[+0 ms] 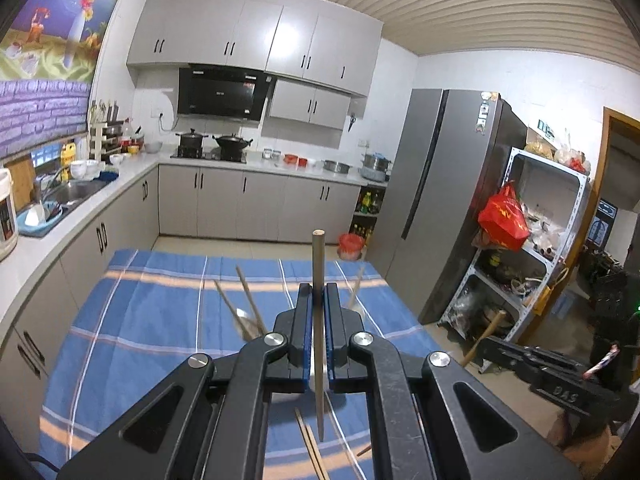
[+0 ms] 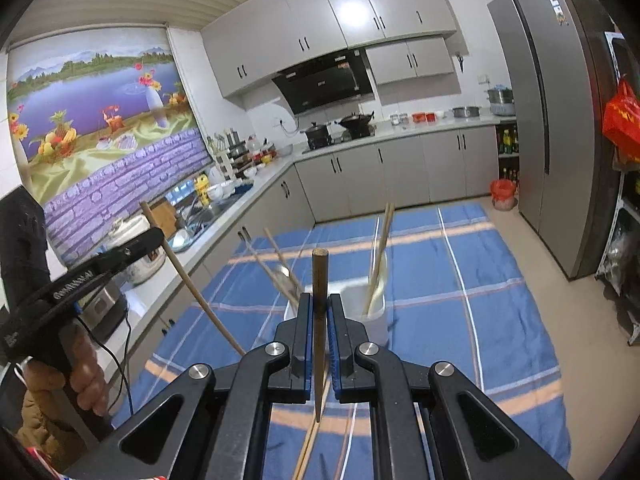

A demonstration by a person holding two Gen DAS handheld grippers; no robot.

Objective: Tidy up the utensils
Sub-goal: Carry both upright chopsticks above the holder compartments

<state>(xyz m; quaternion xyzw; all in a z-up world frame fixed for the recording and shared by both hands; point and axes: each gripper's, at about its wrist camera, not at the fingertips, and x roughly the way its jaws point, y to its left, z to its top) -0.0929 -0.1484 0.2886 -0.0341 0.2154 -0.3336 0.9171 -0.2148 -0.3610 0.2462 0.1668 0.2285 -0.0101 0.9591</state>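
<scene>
Blue pads of the left gripper (image 1: 319,296) are clamped on a chopstick (image 1: 319,320) that stands nearly upright between them, round end up, pointed tip hanging above the striped cloth (image 1: 160,320). Same story on the other side: the right gripper (image 2: 320,306) is pinched shut on its own chopstick (image 2: 320,320), thick end poking above the jaws, tip dangling over the cloth. From the right wrist view you can see the left gripper off at the left edge, a hand (image 2: 86,380) wrapped around its handle and its chopstick slanting down toward the cloth. From the left wrist view the right gripper shows at the lower right, past the right edge of the cloth, its chopstick angled up. Out on the middle of the cloth sits a white holder (image 2: 360,308) with two compartments; the right compartment has a pair of chopsticks (image 2: 380,256) leaning in it, touching its rim. Just left of the holder more sticks (image 2: 280,264) lean at a slant, along with what looks like a spoon, too blurred to say which compartment they are in. Loose chopsticks (image 2: 308,444) lie flat on the cloth near its front edge, right below the gripped tips. Cabinets (image 1: 256,208), a sink (image 1: 76,192) and a fridge (image 1: 452,184) ring the room behind.
</scene>
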